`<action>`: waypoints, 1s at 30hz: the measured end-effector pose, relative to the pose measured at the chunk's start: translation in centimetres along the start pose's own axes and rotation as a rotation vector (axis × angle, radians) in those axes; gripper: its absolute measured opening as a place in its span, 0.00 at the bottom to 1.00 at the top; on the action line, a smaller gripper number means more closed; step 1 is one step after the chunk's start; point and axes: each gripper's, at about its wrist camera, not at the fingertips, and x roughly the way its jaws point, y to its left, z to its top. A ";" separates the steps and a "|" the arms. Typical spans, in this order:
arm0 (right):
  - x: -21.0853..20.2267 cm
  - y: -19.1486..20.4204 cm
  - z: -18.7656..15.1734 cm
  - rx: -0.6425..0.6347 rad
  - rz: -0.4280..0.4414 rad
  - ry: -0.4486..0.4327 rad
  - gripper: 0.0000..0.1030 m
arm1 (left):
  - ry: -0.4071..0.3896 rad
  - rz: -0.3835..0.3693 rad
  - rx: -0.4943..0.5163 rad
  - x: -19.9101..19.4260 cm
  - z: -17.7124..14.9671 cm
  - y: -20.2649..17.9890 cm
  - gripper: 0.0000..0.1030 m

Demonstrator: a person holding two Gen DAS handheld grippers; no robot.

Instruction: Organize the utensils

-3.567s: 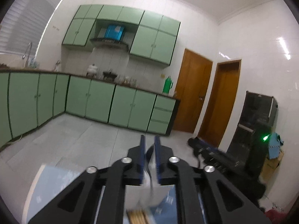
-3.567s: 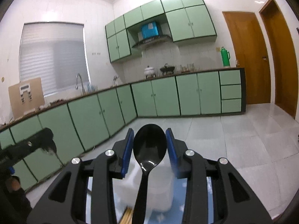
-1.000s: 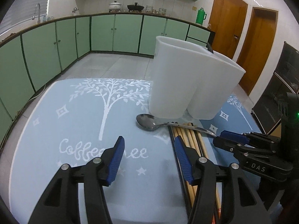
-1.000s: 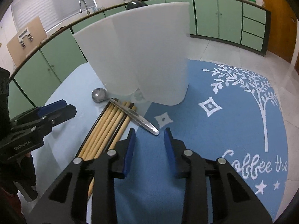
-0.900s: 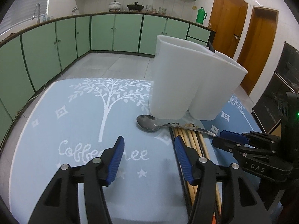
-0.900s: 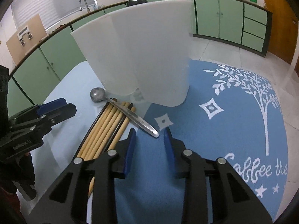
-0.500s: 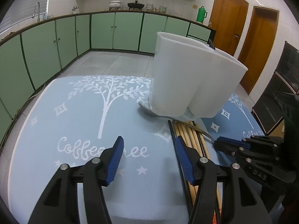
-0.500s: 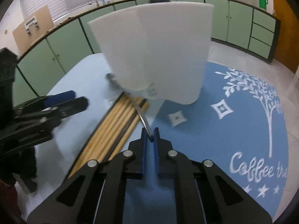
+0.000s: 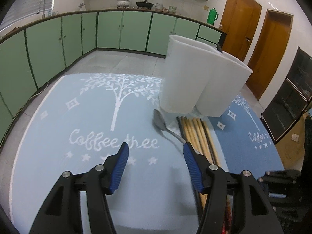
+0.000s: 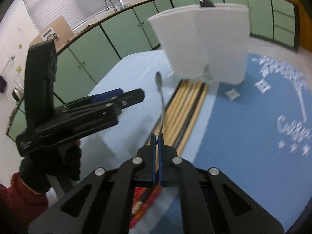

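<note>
My right gripper [image 10: 156, 136] is shut on the handle of a metal spoon [image 10: 159, 85] and holds it lifted above the table, bowl pointing at the white utensil holder [image 10: 204, 44]. The spoon [image 9: 159, 121] also shows in the left wrist view, in front of the holder [image 9: 195, 81]. A black utensil tip [image 10: 205, 3] sticks out of the holder. Several wooden chopsticks [image 10: 185, 105] lie in a row before the holder; they also show in the left wrist view [image 9: 197, 128]. My left gripper [image 9: 155, 156] is open and empty above the blue cloth, left of the chopsticks.
A blue "Coffee tree" tablecloth [image 9: 87, 117] covers the table. A red packet [image 10: 144, 200] lies under my right gripper. Green kitchen cabinets [image 9: 58, 39] stand behind, wooden doors [image 9: 239, 23] at the right.
My right gripper has closed on the spoon's handle and lifted it, swinging left and back. My left gripper has stayed open and drawn back a little.
</note>
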 end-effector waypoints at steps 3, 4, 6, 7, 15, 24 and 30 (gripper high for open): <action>0.4 1.3 -0.9 -0.006 0.034 0.040 0.06 | 0.006 0.013 -0.016 -0.6 -0.6 0.8 0.56; 0.5 1.9 -1.3 -0.017 0.049 0.050 0.06 | 0.010 0.018 -0.023 -0.8 -0.8 1.1 0.56; 0.2 2.5 -1.8 -0.023 0.059 0.060 0.06 | 0.016 0.022 -0.031 -1.1 -1.0 1.6 0.56; -0.1 2.4 -2.0 -0.021 0.053 0.055 0.06 | 0.019 0.023 -0.032 -1.2 -1.1 1.6 0.56; -3.1 -0.4 -1.5 0.027 -0.158 -0.038 0.06 | 0.063 -0.011 0.012 -0.3 -2.1 -0.7 0.58; -3.2 -3.2 -2.0 0.053 -0.285 -0.067 0.10 | 0.097 0.040 0.076 1.0 -2.8 -2.3 0.55; -2.6 -3.9 -2.2 0.050 -0.339 -0.059 0.10 | 0.112 0.088 0.134 0.2 -3.8 -1.4 0.42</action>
